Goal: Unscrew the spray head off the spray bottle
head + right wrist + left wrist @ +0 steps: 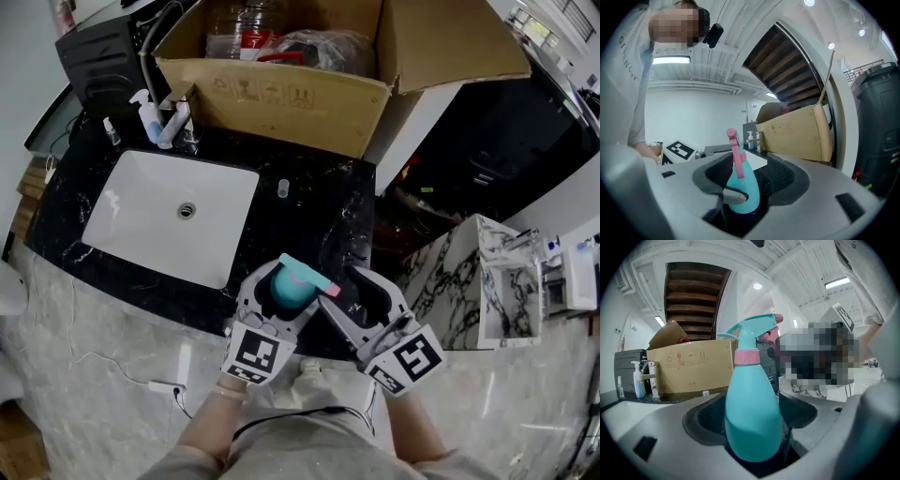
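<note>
Nearest, left claw (278, 298) closed on the round lower body of the spray bottle (752, 413), held upright between the pads, probably to keep it from turning. Smooth turquoise plastic, pear-shaped, narrowing upward. Above that claw, a pink collar (747, 356) and the turquoise spray head (752, 331) with pink nozzle (778, 318), not yet off. Just beside, right claw (749, 180) wide open, bottle between its jaws but untouched, seemingly ready for the head. Beyond both claws, black marbled worktop (319, 206), glossy white sink (112, 202), brown cardboard box (281, 103) with open flaps, matte and stiff-looking.
</note>
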The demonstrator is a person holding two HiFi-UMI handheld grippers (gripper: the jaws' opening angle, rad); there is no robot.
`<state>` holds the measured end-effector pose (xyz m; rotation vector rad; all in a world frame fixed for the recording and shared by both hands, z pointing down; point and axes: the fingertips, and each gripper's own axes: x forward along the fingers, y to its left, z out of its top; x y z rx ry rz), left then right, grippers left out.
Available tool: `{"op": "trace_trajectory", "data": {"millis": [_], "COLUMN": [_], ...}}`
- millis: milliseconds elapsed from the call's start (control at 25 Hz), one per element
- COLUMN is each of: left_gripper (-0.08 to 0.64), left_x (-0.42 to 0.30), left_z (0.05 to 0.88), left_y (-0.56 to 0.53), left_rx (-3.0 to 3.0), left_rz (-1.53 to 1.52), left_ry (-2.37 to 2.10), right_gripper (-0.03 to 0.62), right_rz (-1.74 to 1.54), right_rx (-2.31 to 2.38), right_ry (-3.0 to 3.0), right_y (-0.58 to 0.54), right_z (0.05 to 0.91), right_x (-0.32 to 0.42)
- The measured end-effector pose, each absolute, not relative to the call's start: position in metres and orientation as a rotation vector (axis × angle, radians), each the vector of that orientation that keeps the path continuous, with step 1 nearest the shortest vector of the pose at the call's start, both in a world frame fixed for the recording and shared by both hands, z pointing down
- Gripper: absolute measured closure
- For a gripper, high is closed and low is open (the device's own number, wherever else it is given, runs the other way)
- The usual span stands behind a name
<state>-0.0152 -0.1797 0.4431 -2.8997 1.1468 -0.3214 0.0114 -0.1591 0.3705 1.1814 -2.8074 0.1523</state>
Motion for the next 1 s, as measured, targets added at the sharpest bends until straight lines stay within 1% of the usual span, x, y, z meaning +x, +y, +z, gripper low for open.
{"op": "trace_trajectory", "data": {"millis": [240,560,1000], "left_gripper": [0.198,0.198,0.198], "left_x": [-0.015,-0.016,-0.015], "left_z": [0.444,0.443,0.443], "left_y": [-0.180,-0.179,-0.180], "left_rx": [-2.904,-2.907,-2.913], "left_rz": [-0.323,-0.316,-0.312], "left_ry": [1.138,1.138,1.150], "right_gripper": [0.368,0.416,0.423], "right_rz": [0.154,0.183,0.196], "right_rx": [1.227,1.282,1.283], "right_ry": [-2.790,-2.807,-2.819], "right_y": [-0.174,-0.198,-0.204], "right_z": [0.373,0.374,0.373], "right_x": [0.030,0.030,0.015]}}
